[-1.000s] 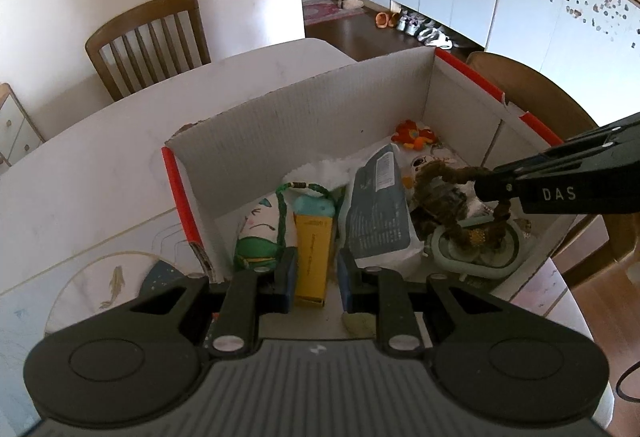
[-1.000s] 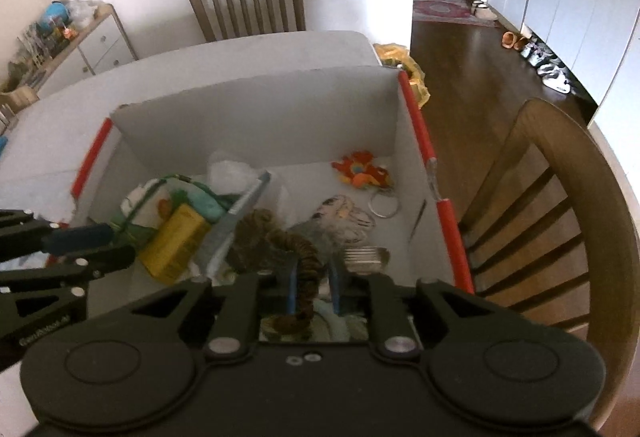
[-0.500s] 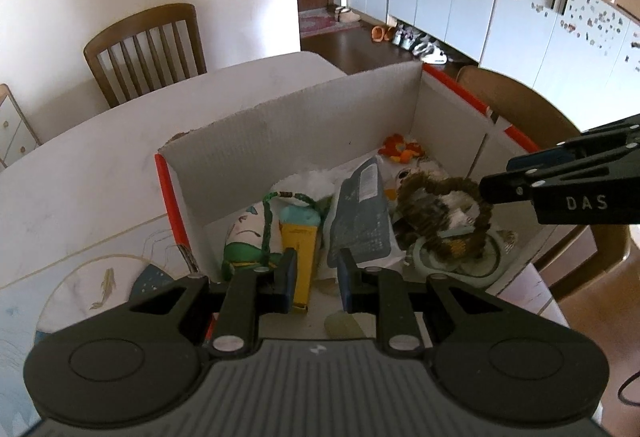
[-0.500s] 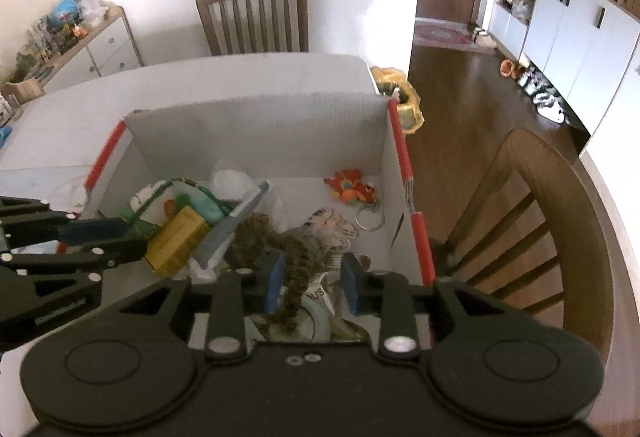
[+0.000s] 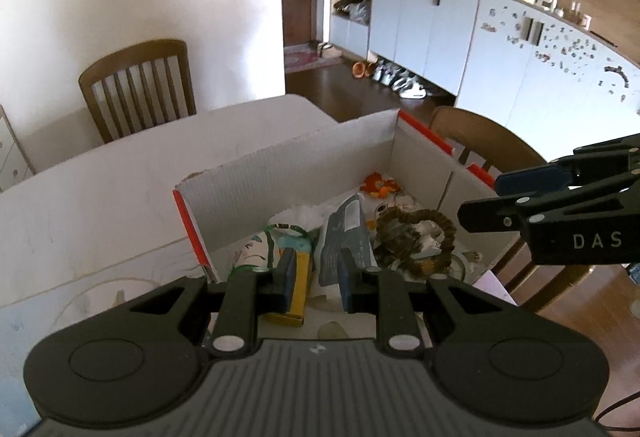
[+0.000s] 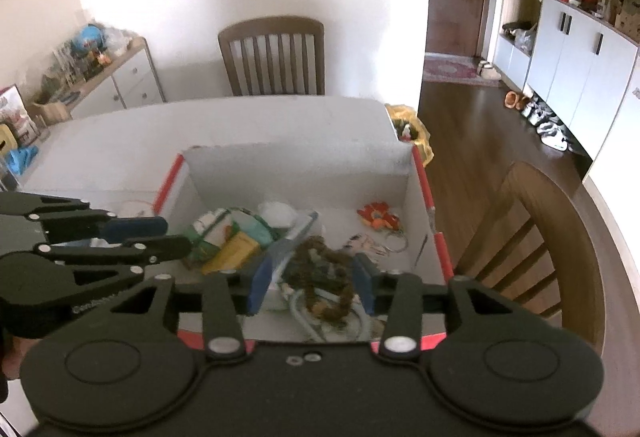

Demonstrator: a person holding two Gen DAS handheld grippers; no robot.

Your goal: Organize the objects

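White cardboard box [image 6: 296, 173] with red edges on the table [image 6: 120, 145], brown beaded loop [image 6: 320, 277] – coiled, knobbly – lying inside, right gripper [image 6: 312, 287] above it, jaws opening, gripping nothing, left gripper [image 5: 314, 277] closed to its narrowest, empty.

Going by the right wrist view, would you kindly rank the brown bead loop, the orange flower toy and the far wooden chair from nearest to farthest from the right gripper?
1. Brown bead loop: in the box, just beyond the right gripper, seen between its opening jaws but not gripped.
2. Orange flower toy: far right corner of the box floor.
3. Far wooden chair: beyond the table, against the wall.
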